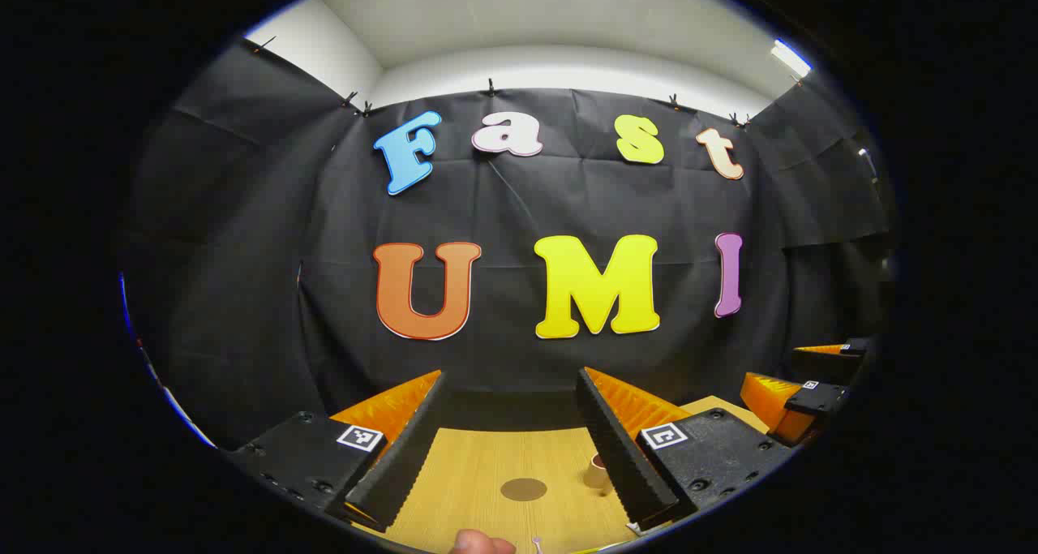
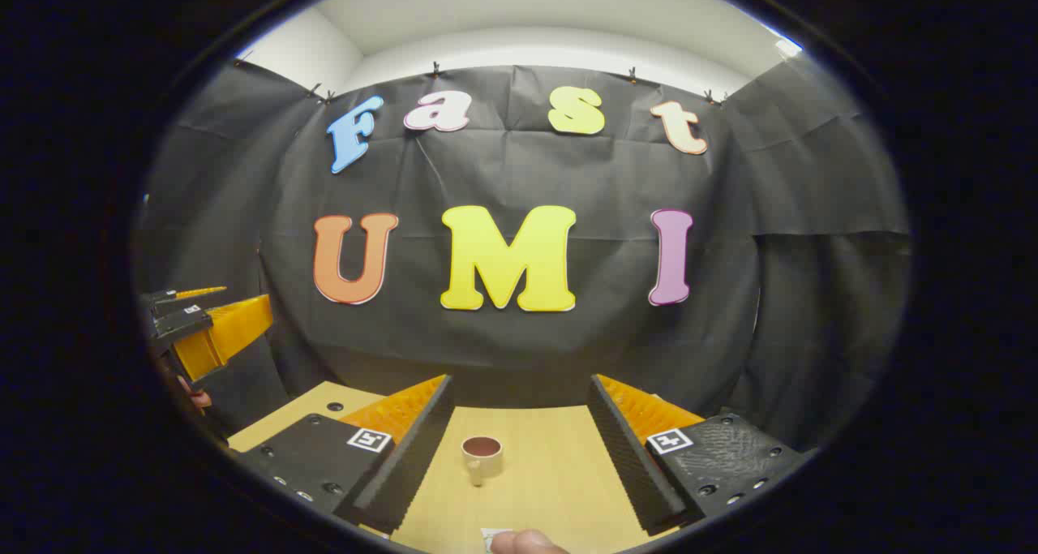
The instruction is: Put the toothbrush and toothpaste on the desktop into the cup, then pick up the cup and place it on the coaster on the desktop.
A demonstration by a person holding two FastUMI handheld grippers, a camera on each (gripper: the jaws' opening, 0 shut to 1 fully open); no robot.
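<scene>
Cup [image 2: 482,457] first: it stands upright on the table [image 2: 551,473], straight ahead of our right tool [image 2: 519,448] and between its fingers in the right gripper view, well short of them. It looks empty as far as we can see into it, with a dark inside and a small handle facing us. In the left gripper view the same cup [image 1: 598,473] sits partly behind the right finger of our left tool [image 1: 512,440], and the coaster [image 1: 523,489], a flat dark round, lies near it on the bare wood, apart from it.

Both tools are spread wide and carry nothing. The left tool [image 2: 212,335] also shows at the far left of the right gripper view, raised off the table; the right tool [image 1: 799,404] shows at the right edge of the left gripper view.

We judge the task barely begun: nothing is in the cup, and the cup is not on the coaster. A small pale tip [image 1: 536,543] at the bottom edge may be the toothbrush, but we cannot tell. Everything is left to do.
</scene>
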